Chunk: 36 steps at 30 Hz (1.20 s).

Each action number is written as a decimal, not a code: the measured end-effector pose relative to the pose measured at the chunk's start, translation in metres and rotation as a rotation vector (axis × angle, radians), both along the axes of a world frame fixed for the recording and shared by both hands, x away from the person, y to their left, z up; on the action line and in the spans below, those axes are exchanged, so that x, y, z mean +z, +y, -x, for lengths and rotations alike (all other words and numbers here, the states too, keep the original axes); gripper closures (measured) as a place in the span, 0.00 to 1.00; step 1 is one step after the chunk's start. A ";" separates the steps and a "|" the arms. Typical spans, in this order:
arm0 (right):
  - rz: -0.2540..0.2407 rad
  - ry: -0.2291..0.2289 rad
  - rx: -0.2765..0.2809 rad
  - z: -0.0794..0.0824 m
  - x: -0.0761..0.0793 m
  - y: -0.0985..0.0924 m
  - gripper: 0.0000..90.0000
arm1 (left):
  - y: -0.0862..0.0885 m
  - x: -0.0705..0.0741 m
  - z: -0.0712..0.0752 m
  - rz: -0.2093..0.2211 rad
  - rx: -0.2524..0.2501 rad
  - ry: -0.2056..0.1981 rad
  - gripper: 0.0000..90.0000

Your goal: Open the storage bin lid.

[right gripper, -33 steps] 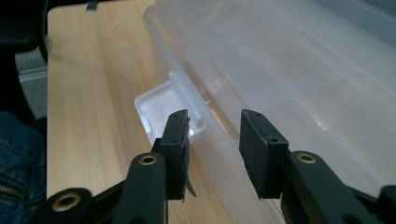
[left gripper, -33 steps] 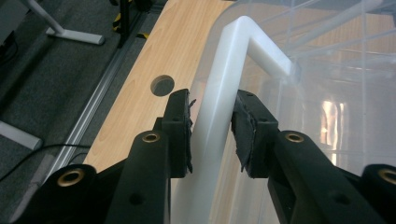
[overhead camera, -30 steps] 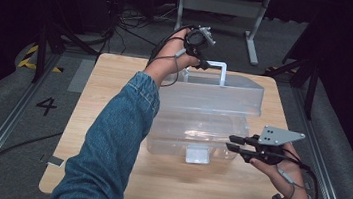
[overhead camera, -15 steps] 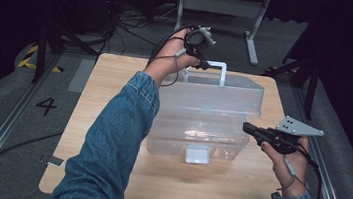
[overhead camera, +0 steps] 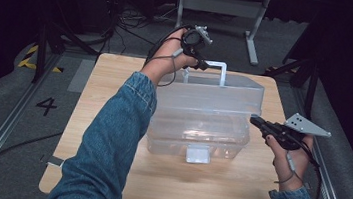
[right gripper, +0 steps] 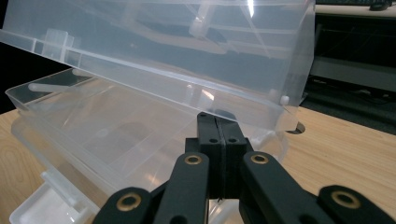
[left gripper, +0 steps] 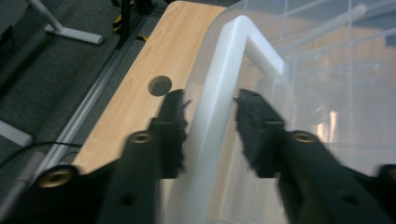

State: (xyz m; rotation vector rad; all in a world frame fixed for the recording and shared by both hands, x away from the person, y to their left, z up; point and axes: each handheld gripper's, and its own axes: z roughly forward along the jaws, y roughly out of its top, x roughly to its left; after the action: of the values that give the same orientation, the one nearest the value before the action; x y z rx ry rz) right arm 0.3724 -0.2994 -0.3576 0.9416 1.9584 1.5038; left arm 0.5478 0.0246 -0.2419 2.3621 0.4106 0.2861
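Clear plastic bin [overhead camera: 202,117] on table [overhead camera: 115,92]: my left claw [left gripper: 210,116] just opening, jaws straddling white handle [left gripper: 219,84], not pressing; right claw [right gripper: 217,135] shut, empty.

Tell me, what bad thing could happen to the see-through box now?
1. The left gripper has just been opening around the white handle, and its pads look apart from it. The raised lid might drop shut.
2. The right gripper is shut, holding nothing, beside the clear box. If the lid falls, it could hit the jaws or jolt the box on the table.
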 end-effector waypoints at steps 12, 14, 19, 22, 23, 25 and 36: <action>-0.010 0.007 -0.001 -0.002 0.000 0.002 1.00 | 0.043 0.020 0.044 0.082 0.172 -0.050 0.41; -0.011 0.008 -0.002 -0.003 0.000 0.002 1.00 | 0.052 0.023 0.055 0.116 0.167 -0.055 0.41; -0.016 0.006 -0.010 -0.004 0.001 0.002 1.00 | 0.073 0.027 0.080 0.168 0.152 -0.082 0.41; -0.020 0.005 -0.011 -0.004 0.001 0.002 1.00 | 0.090 0.026 0.099 0.217 0.200 -0.110 0.38; -0.021 0.005 -0.011 -0.005 0.001 0.002 1.00 | 0.099 0.024 0.107 0.221 0.229 -0.124 0.37; -0.015 0.003 -0.015 -0.004 0.001 0.002 1.00 | 0.113 0.019 0.121 0.240 0.274 -0.134 0.38; -0.056 0.016 -0.014 -0.006 0.002 0.002 1.00 | 0.153 -0.023 0.163 0.217 0.346 -0.108 0.38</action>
State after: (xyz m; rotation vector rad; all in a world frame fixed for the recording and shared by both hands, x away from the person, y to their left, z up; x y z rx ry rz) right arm 0.3785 -0.2979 -0.3560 0.9916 1.9260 1.5555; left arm 0.3844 0.1772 -0.2653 2.0471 0.7597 0.5003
